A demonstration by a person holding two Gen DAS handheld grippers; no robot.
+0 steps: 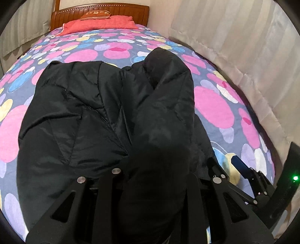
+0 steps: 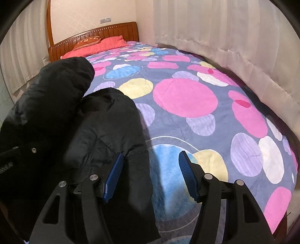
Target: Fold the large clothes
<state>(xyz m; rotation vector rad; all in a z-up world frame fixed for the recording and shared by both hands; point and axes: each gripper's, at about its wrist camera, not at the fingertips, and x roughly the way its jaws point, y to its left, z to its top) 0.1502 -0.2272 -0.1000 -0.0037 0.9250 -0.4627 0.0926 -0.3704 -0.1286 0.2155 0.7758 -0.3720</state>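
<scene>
A black padded jacket [image 1: 78, 120] lies spread on the bed's spotted cover [image 1: 211, 105]. My left gripper [image 1: 155, 180] is shut on a fold of the jacket and lifts it; the raised fabric hides its fingertips. The right gripper shows at the lower right of the left wrist view [image 1: 241, 167]. In the right wrist view the jacket [image 2: 105, 120] is bunched up on the left. My right gripper [image 2: 150, 161] is open, its blue pads [image 2: 114, 176] spread wide. The jacket's right edge lies between them, over the left pad's side.
The bed [image 2: 187, 97] fills both views. A red pillow [image 1: 97, 23] and an orange cushion [image 1: 96, 14] lie against the wooden headboard [image 1: 105, 10]. Pale curtains [image 2: 225, 30] hang close along the bed's right side and on the left [image 1: 22, 24].
</scene>
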